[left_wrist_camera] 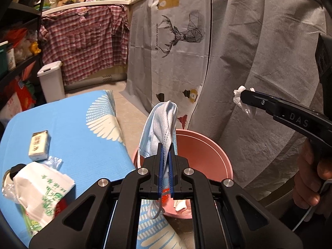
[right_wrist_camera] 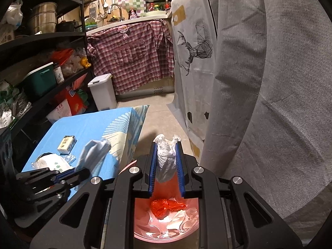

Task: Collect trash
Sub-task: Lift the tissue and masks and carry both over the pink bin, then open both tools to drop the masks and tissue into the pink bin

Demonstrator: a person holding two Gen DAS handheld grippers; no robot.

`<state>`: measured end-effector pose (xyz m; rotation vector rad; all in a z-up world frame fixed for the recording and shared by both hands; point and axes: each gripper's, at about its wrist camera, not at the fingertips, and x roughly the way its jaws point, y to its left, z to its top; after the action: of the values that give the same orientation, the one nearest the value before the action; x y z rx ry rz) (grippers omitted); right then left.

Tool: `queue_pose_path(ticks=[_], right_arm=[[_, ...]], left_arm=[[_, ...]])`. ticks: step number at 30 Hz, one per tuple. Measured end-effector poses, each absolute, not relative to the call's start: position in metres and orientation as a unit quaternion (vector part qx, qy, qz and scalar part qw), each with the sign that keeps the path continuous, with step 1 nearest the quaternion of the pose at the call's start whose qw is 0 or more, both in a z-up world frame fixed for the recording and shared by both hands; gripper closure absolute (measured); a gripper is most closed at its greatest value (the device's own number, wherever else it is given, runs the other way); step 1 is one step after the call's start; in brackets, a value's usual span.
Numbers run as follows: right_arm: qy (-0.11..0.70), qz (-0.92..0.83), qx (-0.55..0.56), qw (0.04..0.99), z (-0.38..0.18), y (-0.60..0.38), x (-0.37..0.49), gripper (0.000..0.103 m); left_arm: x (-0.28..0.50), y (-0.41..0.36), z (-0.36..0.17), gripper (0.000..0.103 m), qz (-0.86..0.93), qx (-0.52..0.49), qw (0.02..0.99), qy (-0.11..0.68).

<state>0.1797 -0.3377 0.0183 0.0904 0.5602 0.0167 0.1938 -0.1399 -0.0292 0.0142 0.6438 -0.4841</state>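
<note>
My left gripper [left_wrist_camera: 165, 145] is shut on a light blue face mask [left_wrist_camera: 160, 122], held at the near rim of the pink bin [left_wrist_camera: 207, 151] beside the table. My right gripper [right_wrist_camera: 166, 145] is shut on a crumpled white plastic wad [right_wrist_camera: 166, 159] directly above the bin [right_wrist_camera: 143, 228], which holds an orange bag [right_wrist_camera: 166, 206] and white scraps. The right gripper also shows in the left wrist view [left_wrist_camera: 247, 97]; the left gripper and mask [right_wrist_camera: 93, 155] show in the right wrist view.
On the blue table [left_wrist_camera: 83, 124] lie a small white box [left_wrist_camera: 39, 145], a white bag with green print [left_wrist_camera: 43, 193] and clear wrap. A white lidded bin [left_wrist_camera: 51, 81] stands behind. Grey curtain [left_wrist_camera: 259, 51] hangs right; black shelves [right_wrist_camera: 41, 51] stand left.
</note>
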Motion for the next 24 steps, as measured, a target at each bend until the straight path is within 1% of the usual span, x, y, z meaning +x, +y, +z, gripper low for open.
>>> queue_pose_path(ticks=[15, 17, 18, 19, 20, 21, 22, 24], right_arm=[[0.294, 0.009, 0.042, 0.955, 0.001, -0.34, 0.2, 0.084], [0.297, 0.006, 0.038, 0.954, -0.001, -0.34, 0.203, 0.081], [0.297, 0.003, 0.036, 0.954, -0.002, -0.34, 0.204, 0.08], [0.301, 0.001, 0.035, 0.953, -0.003, -0.339, 0.205, 0.074], [0.305, 0.001, 0.035, 0.952, -0.005, -0.339, 0.206, 0.064], [0.306, -0.001, 0.035, 0.952, -0.006, -0.339, 0.207, 0.061], [0.305, -0.002, 0.034, 0.952, -0.006, -0.339, 0.207, 0.057], [0.303, -0.004, 0.035, 0.952, -0.006, -0.34, 0.207, 0.054]], left_arm=[[0.219, -0.154, -0.048, 0.098, -0.245, 0.002, 0.91, 0.334], [0.22, -0.156, -0.049, 0.097, -0.246, 0.004, 0.909, 0.336], [0.221, -0.156, -0.05, 0.092, -0.243, 0.006, 0.91, 0.335], [0.222, -0.157, -0.05, 0.087, -0.242, 0.008, 0.909, 0.338], [0.224, -0.157, -0.051, 0.075, -0.242, 0.007, 0.908, 0.341], [0.224, -0.157, -0.05, 0.066, -0.242, 0.006, 0.909, 0.341], [0.225, -0.156, -0.05, 0.063, -0.24, 0.005, 0.91, 0.339], [0.226, -0.154, -0.049, 0.063, -0.238, 0.002, 0.91, 0.339]])
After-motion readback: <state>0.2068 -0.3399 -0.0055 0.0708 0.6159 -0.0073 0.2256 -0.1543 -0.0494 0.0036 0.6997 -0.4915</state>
